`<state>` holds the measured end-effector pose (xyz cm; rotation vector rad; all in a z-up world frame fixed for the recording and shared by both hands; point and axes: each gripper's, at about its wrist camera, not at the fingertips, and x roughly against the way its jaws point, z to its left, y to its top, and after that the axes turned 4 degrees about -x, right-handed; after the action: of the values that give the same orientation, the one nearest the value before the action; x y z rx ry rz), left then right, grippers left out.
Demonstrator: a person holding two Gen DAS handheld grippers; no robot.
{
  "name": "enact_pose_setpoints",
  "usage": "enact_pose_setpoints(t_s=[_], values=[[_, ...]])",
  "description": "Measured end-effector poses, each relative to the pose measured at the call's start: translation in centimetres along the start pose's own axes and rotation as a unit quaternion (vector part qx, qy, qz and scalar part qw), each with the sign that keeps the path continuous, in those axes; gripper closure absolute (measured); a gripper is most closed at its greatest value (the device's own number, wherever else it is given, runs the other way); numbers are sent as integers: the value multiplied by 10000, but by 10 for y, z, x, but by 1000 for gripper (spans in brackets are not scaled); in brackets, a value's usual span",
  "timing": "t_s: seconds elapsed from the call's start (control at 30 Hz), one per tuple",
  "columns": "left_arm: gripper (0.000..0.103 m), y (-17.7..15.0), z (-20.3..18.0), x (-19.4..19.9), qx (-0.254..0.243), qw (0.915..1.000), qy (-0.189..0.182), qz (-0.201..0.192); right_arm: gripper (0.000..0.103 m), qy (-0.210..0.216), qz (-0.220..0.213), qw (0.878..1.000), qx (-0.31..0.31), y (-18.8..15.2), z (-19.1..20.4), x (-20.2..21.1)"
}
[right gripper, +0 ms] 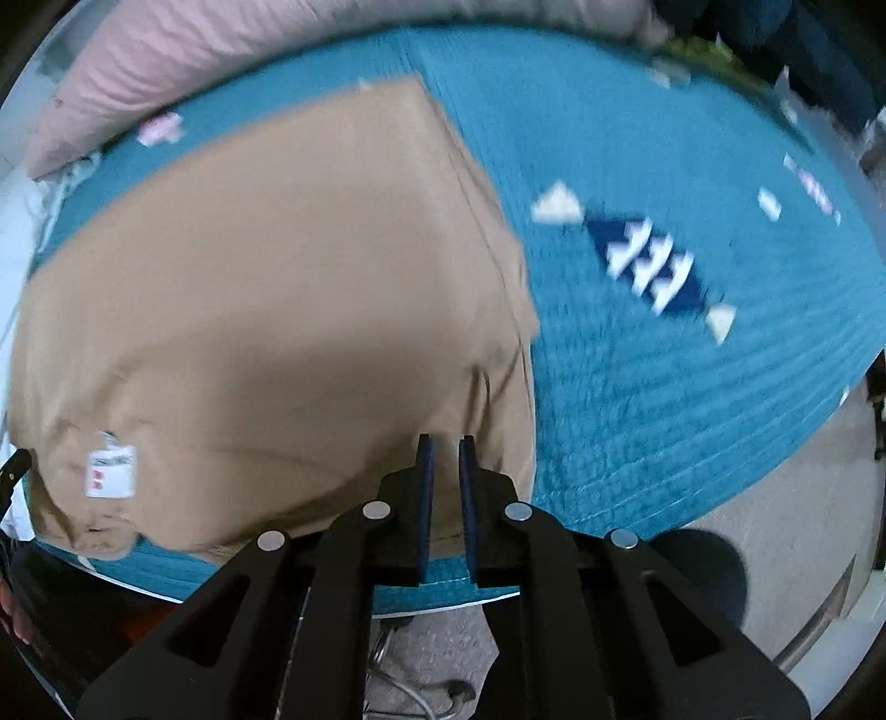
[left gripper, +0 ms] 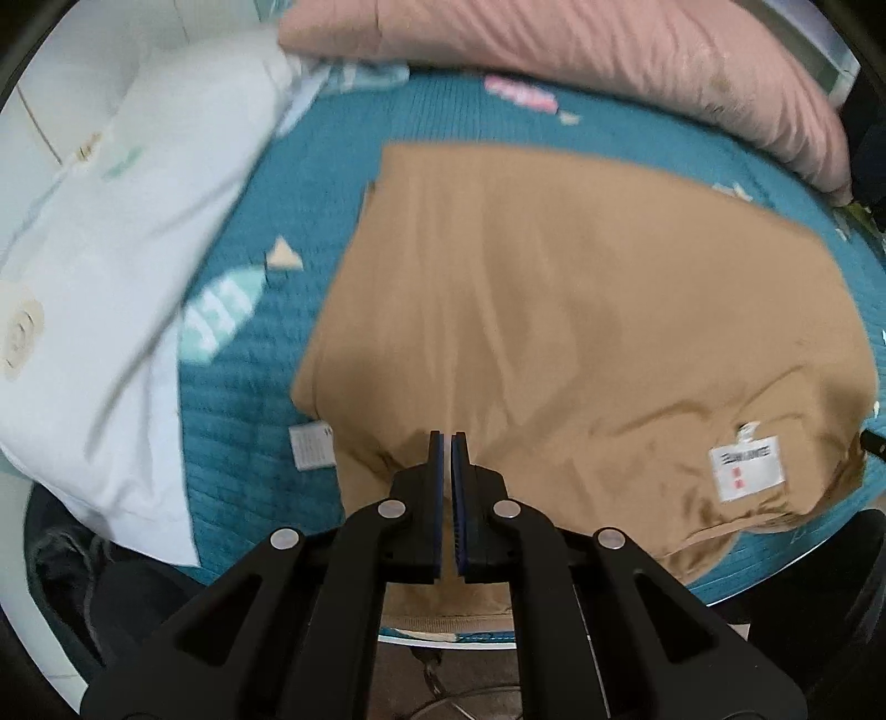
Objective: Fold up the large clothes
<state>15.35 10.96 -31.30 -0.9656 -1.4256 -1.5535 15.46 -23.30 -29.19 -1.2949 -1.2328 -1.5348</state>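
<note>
We are holding the left gripper (left gripper: pixel 447 443) pointed steeply down at the near edge of the tan garment (left gripper: pixel 581 332), its jaws nearly pressed together; whether cloth is pinched between the blue pads (left gripper: pixel 439 482) we cannot tell. The right gripper (right gripper: pixel 444 443) is showing a narrow slit between its pads (right gripper: pixel 424 487), over the garment's near right corner, and a grip there is just as uncertain. The tan garment (right gripper: pixel 266 310) is lying spread flat on the teal quilted bedspread (left gripper: pixel 310 210), its white label (left gripper: pixel 747 468) sitting at four o'clock from the left gripper. At ten o'clock from that gripper a white pillow (left gripper: pixel 111 266) is resting; at one o'clock a pink bolster (left gripper: pixel 581 50) is lying along the far side. In the right wrist view a navy patch (right gripper: pixel 648 266) is sitting at two o'clock on the bedspread (right gripper: pixel 664 387).
</note>
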Motion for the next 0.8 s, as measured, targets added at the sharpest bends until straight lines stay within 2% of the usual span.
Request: enact_pose_setpoints(t_s=[0.2,0.33,0.43,0.5,0.53,0.6,0.67,0.8], values=[[98,16,-2,21,-91,9993,62,-366,93,165,-519,9983,222,20,17,41],[98,30,3,13,36,9991,89,-405,93,192,-556,9983,-19,45,10,33],[98,35,20,-17,366,9991,134,-164,93,-10,-384,9989,-269,60,2,7],[99,31,31,-42,506,9984,221,126,94,-157,-38,9991,-385,60,-8,-22],[99,27,36,-54,566,9981,96,237,96,-163,208,9990,-353,54,-12,-42],[99,22,38,-56,486,9987,29,161,96,-222,205,9994,-154,42,-14,-54],[99,17,34,-51,259,9992,265,150,96,-396,16,9991,144,29,-13,-51],[99,10,39,-44,171,9985,443,269,96,-468,292,9982,-213,21,-30,-49]])
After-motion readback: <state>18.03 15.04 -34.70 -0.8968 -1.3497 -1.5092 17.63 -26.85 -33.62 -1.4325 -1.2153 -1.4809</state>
